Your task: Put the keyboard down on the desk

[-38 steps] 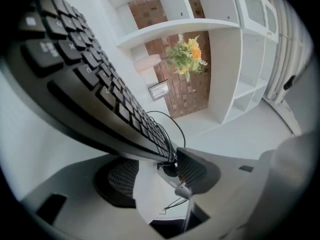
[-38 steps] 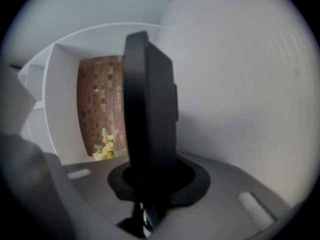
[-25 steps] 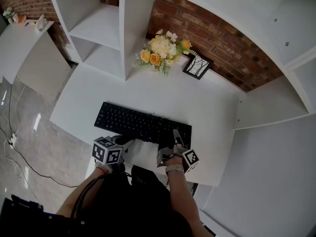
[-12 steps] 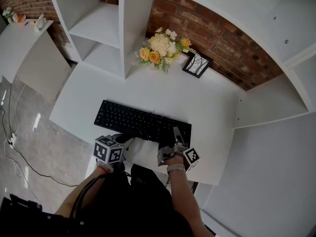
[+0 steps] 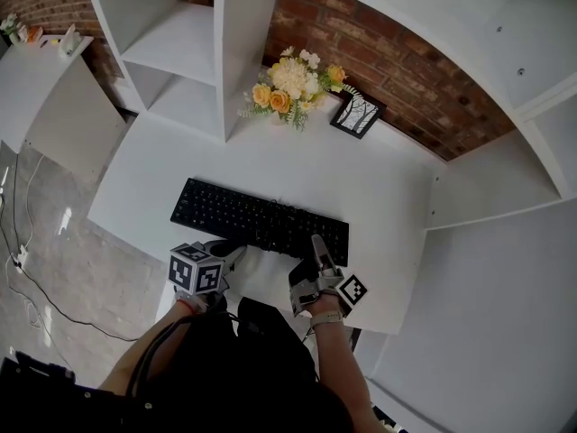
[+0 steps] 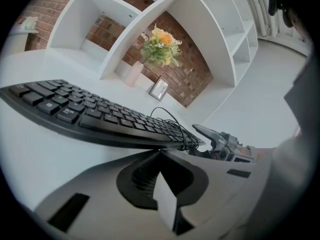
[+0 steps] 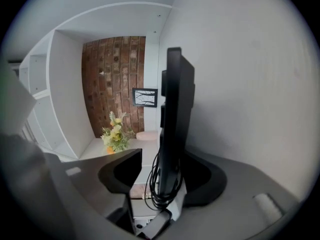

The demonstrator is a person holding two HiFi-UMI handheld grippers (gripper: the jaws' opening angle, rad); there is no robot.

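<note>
Item: keyboard [image 5: 257,221]. Black, full-width, lying lengthwise across the near half of the white desk [image 5: 270,165], keys up. Its long edge runs in front of me in the head view. I cannot tell whether its near edge sits fully down.

Item: cable [image 7: 161,186]. Black, coiled in a bundle at the keyboard's right end.

Item: my left gripper [image 5: 234,256]. Jaws closed together with nothing between them. The tips sit just at the keyboard's near edge, toward its left half. I cannot tell whether they touch it. The marker cube faces up toward my head camera.

Item: my right gripper [image 5: 317,246]. Its jaws have just been opening and now stand wide. The keyboard's right end, with the cable bundle, is between them, seen edge-on in the right gripper view. It is close against one jaw, with a clear gap to the other. Neither pad presses on it, so nothing is gripped.

Item: flowers [image 5: 290,85]. Yellow and cream bunch at the back of the desk, by the foot of the shelves [image 5: 180,52].

Item: frame [image 5: 358,114]. Small, black-edged, just right of the flowers, leaning at the brick wall [image 5: 406,70].
</note>
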